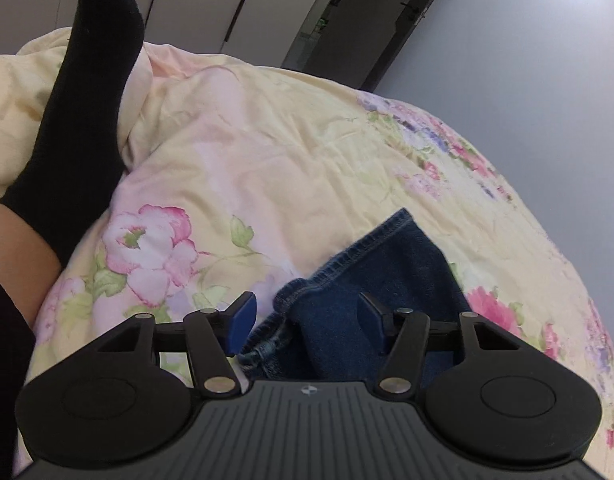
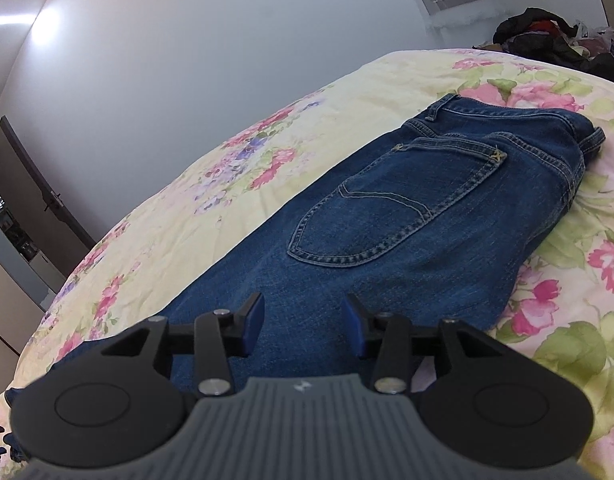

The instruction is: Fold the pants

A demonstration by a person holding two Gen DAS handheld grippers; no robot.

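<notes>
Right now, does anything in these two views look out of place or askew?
Yes: a foot in a black sock rests on the floral bedspread, beside the work area. The jeans lie flat; their hem looks slightly rumpled.

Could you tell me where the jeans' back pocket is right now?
In the right wrist view, the back pocket faces up, ahead of the open right gripper.
</notes>
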